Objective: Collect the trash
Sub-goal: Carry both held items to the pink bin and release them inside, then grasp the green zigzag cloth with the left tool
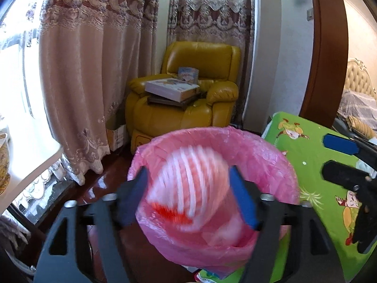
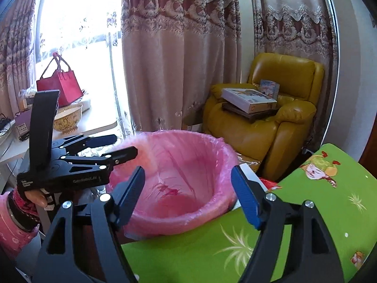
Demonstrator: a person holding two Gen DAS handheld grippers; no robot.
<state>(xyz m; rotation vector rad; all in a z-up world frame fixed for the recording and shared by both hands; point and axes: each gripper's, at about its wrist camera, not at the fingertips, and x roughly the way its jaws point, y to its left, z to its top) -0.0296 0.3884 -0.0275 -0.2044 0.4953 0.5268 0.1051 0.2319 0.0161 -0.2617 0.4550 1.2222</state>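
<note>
Over the bin, my left gripper stands wide, a blurred striped wrapper loose between its jaws; right gripper open, empty. Looks light, crinkly; pinch a crumpled fold.

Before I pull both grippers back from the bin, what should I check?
1. Left gripper open: ok.
2. Striped trash clear of the left pads: cannot tell, it is blurred between them.
3. Striped trash over the pink-lined bin: ok.
4. Right gripper open and empty: ok.
5. Bin upright beside the green table: ok.
</note>
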